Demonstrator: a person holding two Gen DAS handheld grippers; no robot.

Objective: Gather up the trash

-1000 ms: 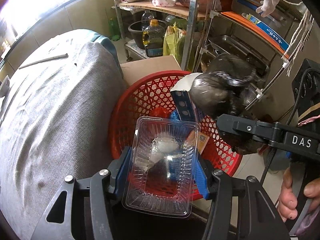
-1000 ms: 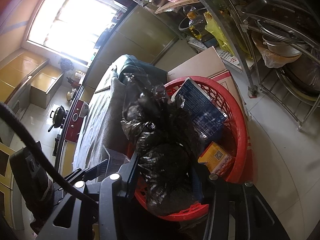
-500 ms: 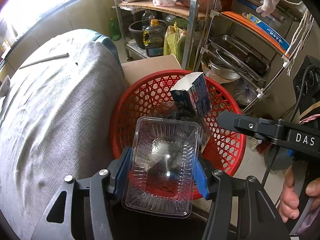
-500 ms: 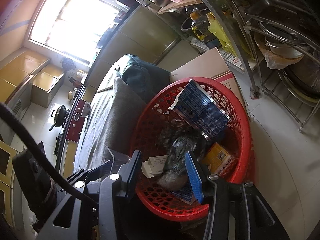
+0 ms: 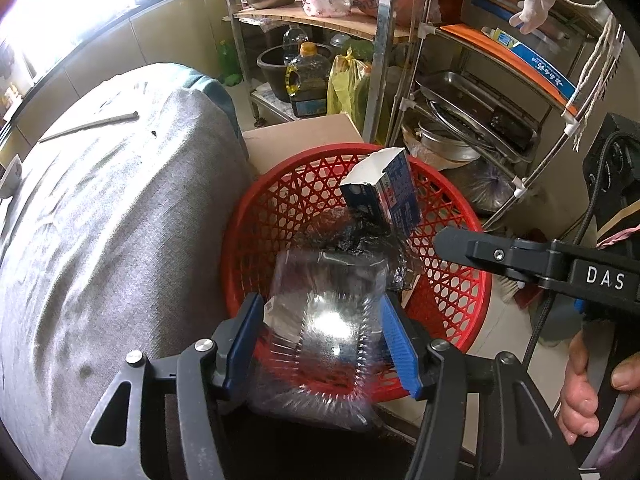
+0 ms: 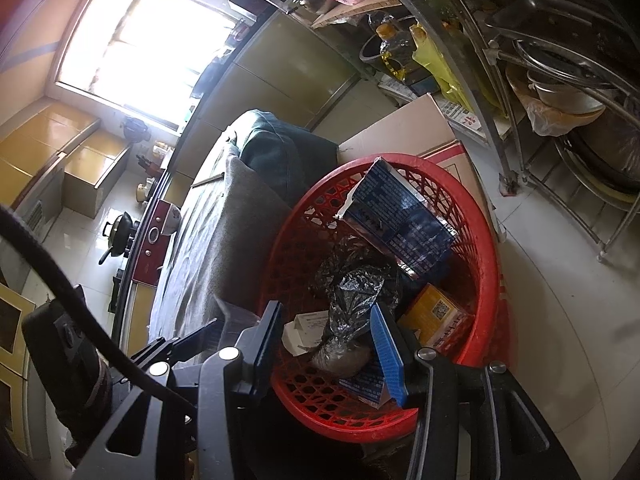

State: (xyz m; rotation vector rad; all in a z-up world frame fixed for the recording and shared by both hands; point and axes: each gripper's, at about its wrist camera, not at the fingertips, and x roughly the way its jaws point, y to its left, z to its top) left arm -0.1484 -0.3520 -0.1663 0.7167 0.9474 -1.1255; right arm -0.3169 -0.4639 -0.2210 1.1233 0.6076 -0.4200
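A red mesh basket stands on the floor beside a grey-covered table. In it lie a crumpled black plastic bag, a blue carton and a yellow box. My left gripper hangs over the basket's near rim with its jaws opening. A clear plastic tray between them is blurred and slipping down. My right gripper is open above the basket with nothing between its pads. One of its fingers reaches in from the right.
The grey cloth-covered table fills the left, with a thin stick on it. A cardboard box sits behind the basket. A metal rack holds pots, bags and an oil bottle. A hand grips the right tool.
The black bag left my right gripper and dropped into the basket. The clear tray, first sharp and still in my left gripper, is now blurred and lower as the jaws widen.
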